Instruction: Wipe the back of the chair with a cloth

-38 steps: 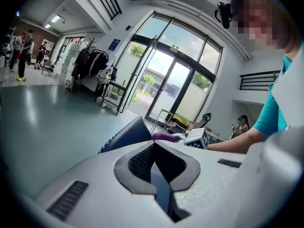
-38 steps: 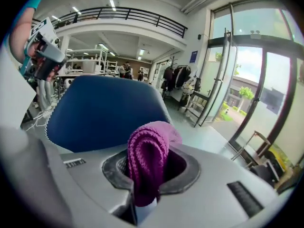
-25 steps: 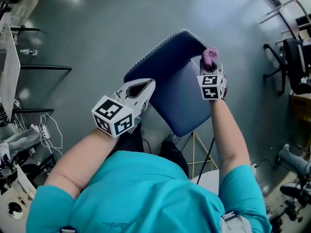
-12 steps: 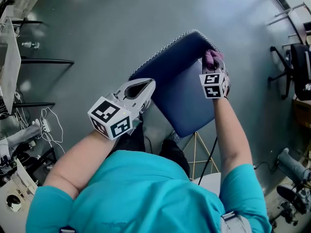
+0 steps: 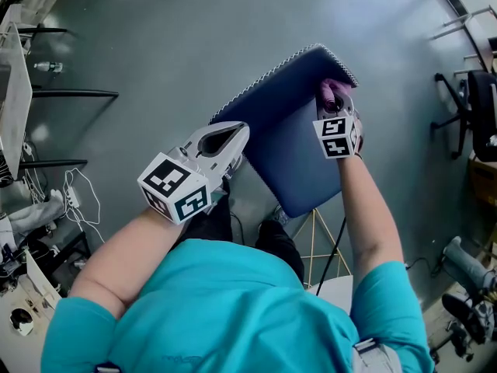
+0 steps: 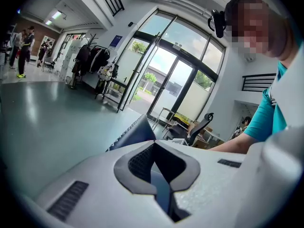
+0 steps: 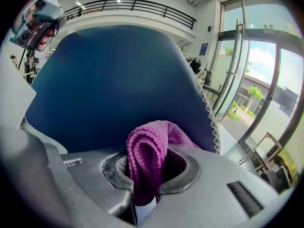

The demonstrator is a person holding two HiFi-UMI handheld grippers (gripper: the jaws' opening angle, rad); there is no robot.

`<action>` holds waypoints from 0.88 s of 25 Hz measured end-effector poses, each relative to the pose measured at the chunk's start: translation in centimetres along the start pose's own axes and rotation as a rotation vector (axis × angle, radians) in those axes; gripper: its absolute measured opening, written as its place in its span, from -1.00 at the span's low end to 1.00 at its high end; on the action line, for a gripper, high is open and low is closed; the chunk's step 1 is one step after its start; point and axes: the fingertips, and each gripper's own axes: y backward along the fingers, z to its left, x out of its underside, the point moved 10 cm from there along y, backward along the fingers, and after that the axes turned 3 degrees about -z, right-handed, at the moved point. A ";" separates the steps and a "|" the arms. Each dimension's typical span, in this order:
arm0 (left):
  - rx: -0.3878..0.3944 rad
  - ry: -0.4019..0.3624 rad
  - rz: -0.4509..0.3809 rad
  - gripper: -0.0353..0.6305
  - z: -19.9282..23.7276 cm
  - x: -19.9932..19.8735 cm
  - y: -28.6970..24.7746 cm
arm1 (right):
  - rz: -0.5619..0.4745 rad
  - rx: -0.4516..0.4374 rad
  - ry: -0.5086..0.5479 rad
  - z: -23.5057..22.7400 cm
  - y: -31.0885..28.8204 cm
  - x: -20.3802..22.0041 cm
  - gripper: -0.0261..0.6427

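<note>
A dark blue chair (image 5: 299,134) with white stitching along its edge stands below me on the grey floor. My right gripper (image 5: 335,99) is shut on a purple cloth (image 5: 334,92) and holds it against the chair's back (image 7: 114,84) near the top right corner. The folded cloth (image 7: 148,158) bulges out between the right jaws. My left gripper (image 5: 231,137) sits at the chair's left edge with its jaws closed and nothing in them; the chair's edge (image 6: 135,133) shows just past its tips.
A black office chair (image 5: 477,107) stands at the right edge. Desks with cables and small items (image 5: 23,169) line the left side. A white-topped stand with thin yellow legs (image 5: 318,243) is beside my legs. In the left gripper view, glass doors (image 6: 166,80) and coat racks stand across the room.
The right gripper with the cloth has slid a little along the top of the chair's back. The left gripper has hardly moved.
</note>
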 end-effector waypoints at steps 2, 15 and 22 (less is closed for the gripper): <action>-0.003 -0.002 -0.001 -0.88 0.1 0.2 0.1 | -0.004 -0.005 -0.010 0.5 -0.2 -0.1 -0.70; -0.033 0.006 -0.014 -0.88 1.3 1.0 3.2 | -0.010 -0.106 0.062 5.8 -0.7 -1.4 -0.70; -0.031 0.006 -0.026 -0.88 1.4 1.3 5.5 | -0.027 -0.167 0.107 9.5 0.0 -2.6 -0.70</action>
